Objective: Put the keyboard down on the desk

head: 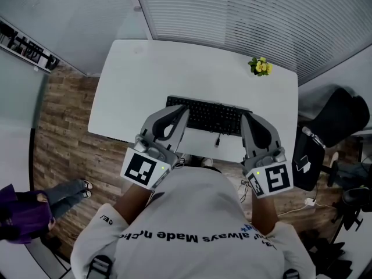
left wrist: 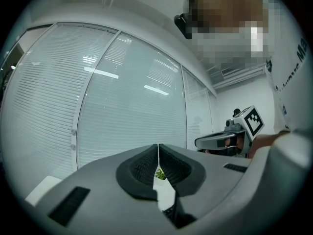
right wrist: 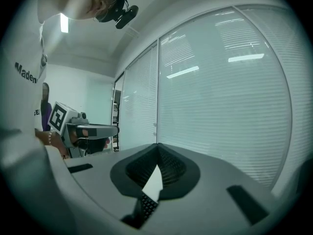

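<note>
Under left fingers (left wrist: pixel 139 168) and right fingers (right wrist: pixel 171 168), both closed, empty: keyboard (head: pixel 203 116) on table (head: pixel 133 80); likely rigid, light; grip ends.

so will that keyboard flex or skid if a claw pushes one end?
Likely stiff: the keyboard reads as one long rigid black slab, so it shouldn't sag. Pushed at one end it would probably pivot and slide on the smooth white desk. What looks like its cable at the near edge may drag or snag.
</note>
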